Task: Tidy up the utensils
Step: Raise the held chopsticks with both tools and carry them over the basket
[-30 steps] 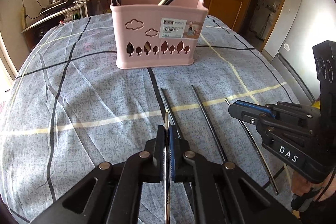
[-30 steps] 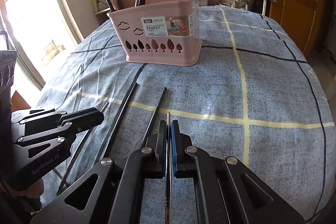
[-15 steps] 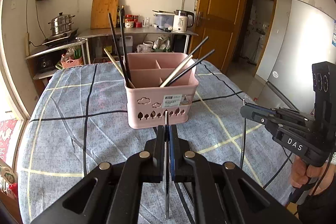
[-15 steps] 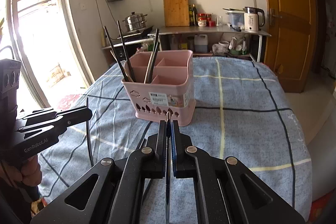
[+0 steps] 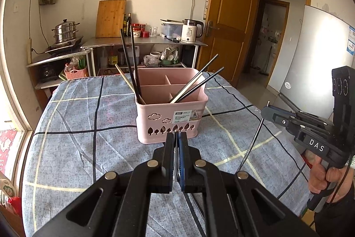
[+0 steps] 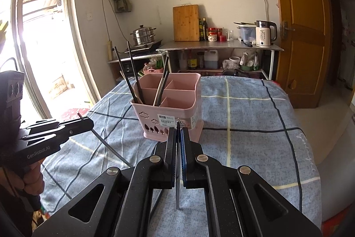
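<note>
Blue checked cloth covers the table; the pink basket stands mid-table, several chopsticks already in its compartments. Since a second ago I have raised both grippers off the cloth. Left gripper and right gripper are each clamped on one dark chopstick, clear of the table. I judge insertion into the basket comes next.

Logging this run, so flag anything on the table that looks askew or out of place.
Little stands out. The pink basket stands upright on the cloth, but its chopsticks lean unevenly: two dark ones tilt left, another pair slants right over the rim. Each claw, left and right, grips one chopstick; neither is in the basket yet.
</note>
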Tool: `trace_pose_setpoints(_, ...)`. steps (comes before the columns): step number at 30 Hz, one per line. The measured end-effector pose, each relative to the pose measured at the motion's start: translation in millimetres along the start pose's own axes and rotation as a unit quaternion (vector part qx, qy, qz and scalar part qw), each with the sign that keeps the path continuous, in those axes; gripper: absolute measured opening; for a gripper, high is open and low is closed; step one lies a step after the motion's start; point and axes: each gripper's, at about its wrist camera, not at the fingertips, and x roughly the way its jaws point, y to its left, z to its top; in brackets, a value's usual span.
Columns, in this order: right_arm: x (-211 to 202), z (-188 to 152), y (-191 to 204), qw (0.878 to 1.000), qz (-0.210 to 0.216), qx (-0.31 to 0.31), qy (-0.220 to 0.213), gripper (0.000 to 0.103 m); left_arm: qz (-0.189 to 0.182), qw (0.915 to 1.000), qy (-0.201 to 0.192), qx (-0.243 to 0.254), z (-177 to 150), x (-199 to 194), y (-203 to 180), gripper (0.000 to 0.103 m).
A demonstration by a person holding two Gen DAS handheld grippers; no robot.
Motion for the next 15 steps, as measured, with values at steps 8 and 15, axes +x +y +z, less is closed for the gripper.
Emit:
trace_pose_setpoints(8,-1.9,1.9,-1.2,1.0,0.003,0.0,-0.006,0.004,0.001,1.0,0.001,-0.001,0.5,-0.5,0.0,0.004)
trace_pose_setpoints(15,0.2,-1.1,-2.7,1.0,0.001,-0.003,0.0,0.004,0.0,1.0,0.002,0.0,1.0,-0.9,-1.5,0.004)
